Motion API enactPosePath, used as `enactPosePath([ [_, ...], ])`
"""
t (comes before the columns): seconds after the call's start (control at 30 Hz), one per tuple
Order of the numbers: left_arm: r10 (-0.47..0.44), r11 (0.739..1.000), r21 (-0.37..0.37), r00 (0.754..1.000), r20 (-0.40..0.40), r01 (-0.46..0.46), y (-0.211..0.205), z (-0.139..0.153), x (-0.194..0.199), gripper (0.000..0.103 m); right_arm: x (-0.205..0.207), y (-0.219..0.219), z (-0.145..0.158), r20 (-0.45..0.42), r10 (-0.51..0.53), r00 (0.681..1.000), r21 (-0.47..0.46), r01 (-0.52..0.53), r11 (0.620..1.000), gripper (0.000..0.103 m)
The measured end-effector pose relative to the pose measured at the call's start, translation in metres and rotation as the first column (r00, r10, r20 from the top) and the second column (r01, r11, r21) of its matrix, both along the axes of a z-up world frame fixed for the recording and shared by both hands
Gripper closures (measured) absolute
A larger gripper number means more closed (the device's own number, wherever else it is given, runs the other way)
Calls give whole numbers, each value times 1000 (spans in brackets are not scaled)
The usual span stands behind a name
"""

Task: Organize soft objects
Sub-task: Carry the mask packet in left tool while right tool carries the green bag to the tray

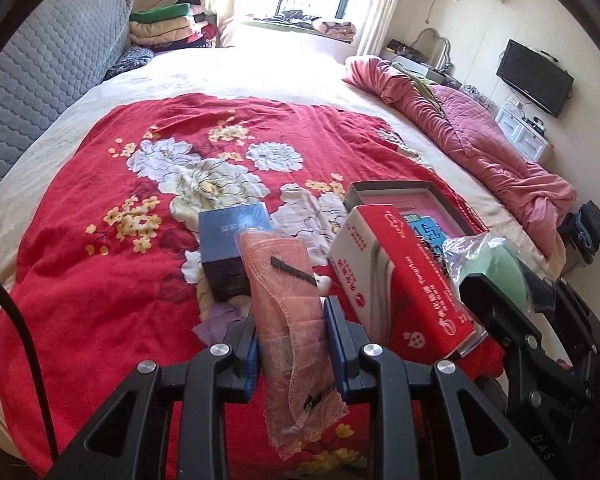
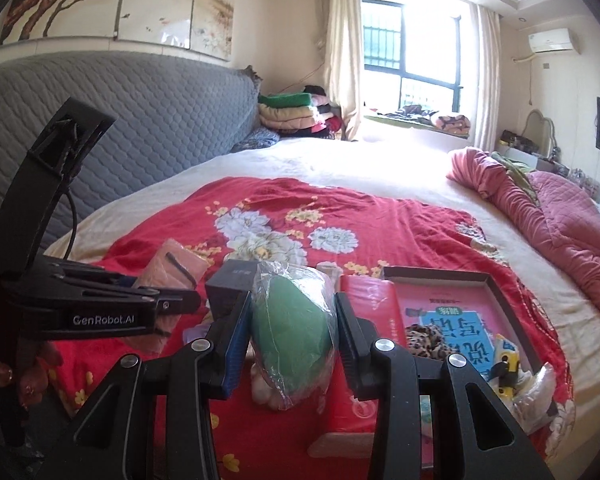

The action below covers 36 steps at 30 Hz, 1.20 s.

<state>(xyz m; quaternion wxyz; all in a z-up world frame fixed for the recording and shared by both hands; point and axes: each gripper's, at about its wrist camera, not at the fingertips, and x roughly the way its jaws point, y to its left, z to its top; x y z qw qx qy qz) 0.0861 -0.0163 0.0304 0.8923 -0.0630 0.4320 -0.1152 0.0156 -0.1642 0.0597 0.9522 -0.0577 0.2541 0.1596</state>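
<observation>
Holding one soft item in each claw, both lifted clear of the bed.

Left claw: jaws drawn fairly close, clamped across the middle of a flat orange cloth in clear wrap. The packet stands on end between the pads, its lower corner hanging loose below them.

Right claw: jaws about half apart, pressed on either side of a green sponge-like pad in a thin plastic bag. Bag mouth bunched above the pads.

On the red floral blanket below: a dark blue box, a red carton, and beyond it an open shallow tray with a pink printed liner. The tray already carries a leopard-print fabric piece and a small yellow-and-white item. It looks like the collecting place, though that is a guess.

Doing the step well:
- Carry the green pad first; the right claw is nearer the tray.
- Pass over the red carton, not into it; it stands between claw and tray.
- Keep the grip on the slick wrap steady; the orange packet could slide downward.
- Lower each piece onto bare liner before letting go, not onto the items already there.
</observation>
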Motion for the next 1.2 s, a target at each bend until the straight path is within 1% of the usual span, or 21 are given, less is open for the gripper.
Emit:
enactPosePath([
  [0.27,-94,995,34,994,48,92,-55,29,-1,74,-5,-48,19,39,-109,993,54,106,993,62],
  [0.6,-172,984,66,983,66,167,-107,42,0,74,-7,-102,29,47,-235,971,120,228,966,62],
  [0.97,-236,969,83,970,57,231,-147,40,8,74,-6,-144,28,37,-319,947,158,309,938,62],
  [1.1,-267,962,76,963,38,263,-164,32,21,74,-3,-158,22,13,-346,938,168,339,925,62],
  [1.2,-287,955,75,958,12,286,-177,23,34,74,2,-169,11,-30,-358,933,171,358,918,62],
])
